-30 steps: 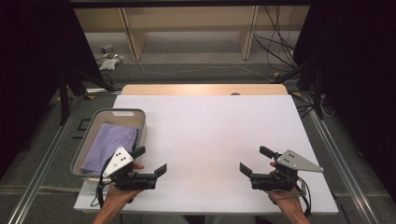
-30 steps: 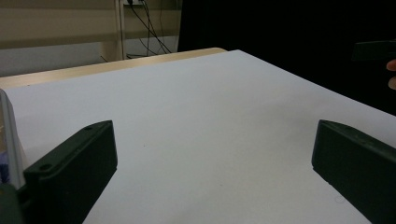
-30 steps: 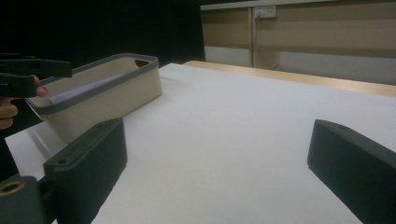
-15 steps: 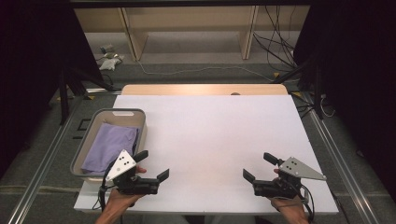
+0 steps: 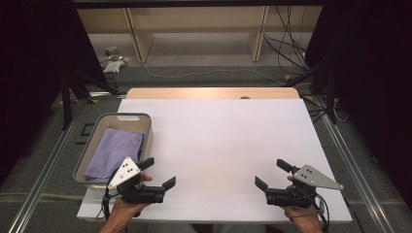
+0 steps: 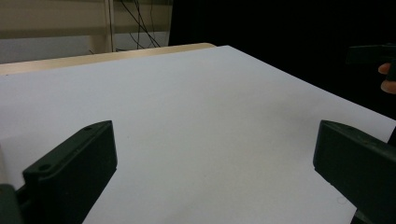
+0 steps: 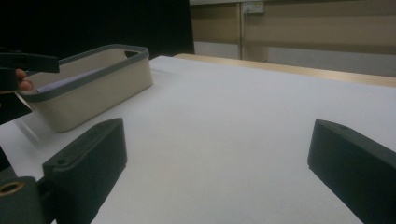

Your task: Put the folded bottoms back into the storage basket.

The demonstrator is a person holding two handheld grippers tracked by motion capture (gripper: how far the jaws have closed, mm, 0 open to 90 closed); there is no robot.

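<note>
Both idling at the near table edge: left gripper (image 5: 158, 174) jaws gaping wide, empty; right gripper (image 5: 273, 174) likewise, probably staging. Purple cloth (image 5: 115, 150) is lying in the bin (image 5: 127, 117) beyond the left gripper, within reach.

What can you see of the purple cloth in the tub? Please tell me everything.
The purple cloth looks like soft lilac fabric, folded flat with a few gentle creases. It lies inside the beige tub with a grey rim, at the left edge of the white table, and covers most of the tub's floor. Nothing grips it: the left tongs are open just beside the tub, apart from the cloth.
</note>
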